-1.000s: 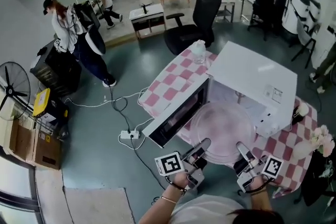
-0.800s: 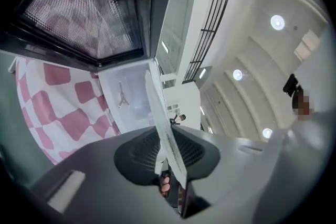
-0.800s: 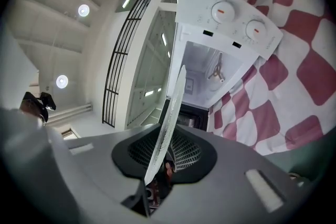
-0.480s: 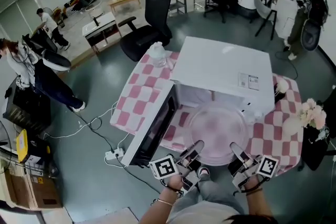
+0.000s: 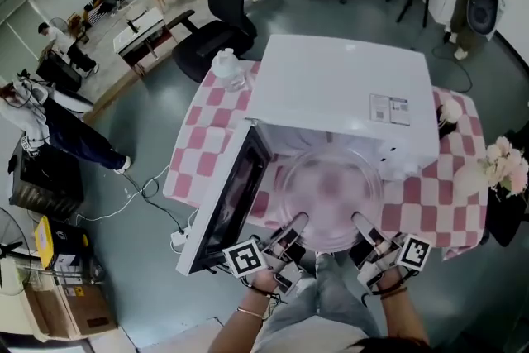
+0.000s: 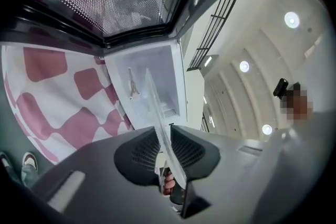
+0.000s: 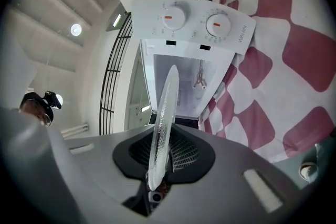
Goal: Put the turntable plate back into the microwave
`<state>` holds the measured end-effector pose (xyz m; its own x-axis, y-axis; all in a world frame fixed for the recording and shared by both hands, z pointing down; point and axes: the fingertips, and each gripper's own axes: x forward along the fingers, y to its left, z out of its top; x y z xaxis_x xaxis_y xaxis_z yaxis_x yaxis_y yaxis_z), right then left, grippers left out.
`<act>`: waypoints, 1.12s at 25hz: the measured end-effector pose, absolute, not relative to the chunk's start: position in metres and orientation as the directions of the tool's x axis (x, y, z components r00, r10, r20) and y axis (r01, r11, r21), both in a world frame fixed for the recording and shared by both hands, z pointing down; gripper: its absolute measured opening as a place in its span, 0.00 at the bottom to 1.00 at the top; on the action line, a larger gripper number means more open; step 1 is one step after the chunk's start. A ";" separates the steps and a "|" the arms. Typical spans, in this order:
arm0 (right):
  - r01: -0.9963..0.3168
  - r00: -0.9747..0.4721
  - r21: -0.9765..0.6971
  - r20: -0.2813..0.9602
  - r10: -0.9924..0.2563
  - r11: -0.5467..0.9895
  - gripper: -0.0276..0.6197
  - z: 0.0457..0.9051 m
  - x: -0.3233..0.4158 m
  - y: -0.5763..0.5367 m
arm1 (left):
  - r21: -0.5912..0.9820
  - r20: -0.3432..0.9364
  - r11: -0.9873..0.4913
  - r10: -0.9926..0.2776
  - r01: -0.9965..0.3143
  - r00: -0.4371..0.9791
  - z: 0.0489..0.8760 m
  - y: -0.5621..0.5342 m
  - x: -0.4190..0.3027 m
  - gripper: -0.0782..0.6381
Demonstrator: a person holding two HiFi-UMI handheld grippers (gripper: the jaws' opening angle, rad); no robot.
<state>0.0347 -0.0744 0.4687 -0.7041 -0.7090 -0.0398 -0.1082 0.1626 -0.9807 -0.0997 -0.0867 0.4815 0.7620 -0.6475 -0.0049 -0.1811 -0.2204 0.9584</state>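
The clear glass turntable plate (image 5: 327,193) hangs level in front of the open white microwave (image 5: 339,91), its far rim at the mouth of the cavity. My left gripper (image 5: 287,237) is shut on its near left rim, my right gripper (image 5: 364,232) on its near right rim. In the left gripper view the plate (image 6: 157,113) runs edge-on between the pads of the left gripper (image 6: 167,136) toward the cavity (image 6: 152,81). In the right gripper view the plate (image 7: 164,107) stands edge-on in the right gripper (image 7: 163,150), whose jaws have just been closing on it.
The microwave door (image 5: 223,207) hangs open at the left. The microwave stands on a pink-checked tablecloth (image 5: 207,124) with a water bottle (image 5: 228,67) at the back left and flowers (image 5: 506,164) at the right. Its two knobs (image 7: 194,19) show beside the cavity. A power strip (image 5: 178,240) lies on the floor.
Both grippers have sunk a little with the plate and carried it nearer the microwave's opening. The head camera has swung, so the microwave sits higher and more centred.
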 end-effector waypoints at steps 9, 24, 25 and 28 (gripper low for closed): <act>-0.030 -0.685 -0.989 -0.088 -0.723 0.148 0.11 0.493 0.023 -0.081 | 0.962 -0.030 -0.220 -0.669 -0.160 0.743 0.505 -0.095 -0.111 0.19; 0.022 -0.604 -0.992 -0.112 -0.789 0.124 0.10 0.512 0.023 -0.099 | 0.955 -0.069 -0.257 -0.677 -0.148 0.732 0.513 -0.125 -0.111 0.20; 0.021 -0.601 -0.992 -0.114 -0.791 0.127 0.10 0.512 0.024 -0.100 | 0.954 -0.067 -0.258 -0.679 -0.152 0.731 0.513 -0.127 -0.110 0.20; 0.018 -0.596 -0.991 -0.120 -0.794 0.136 0.10 0.511 0.025 -0.104 | 0.947 -0.053 -0.263 -0.691 -0.183 0.720 0.513 -0.131 -0.110 0.20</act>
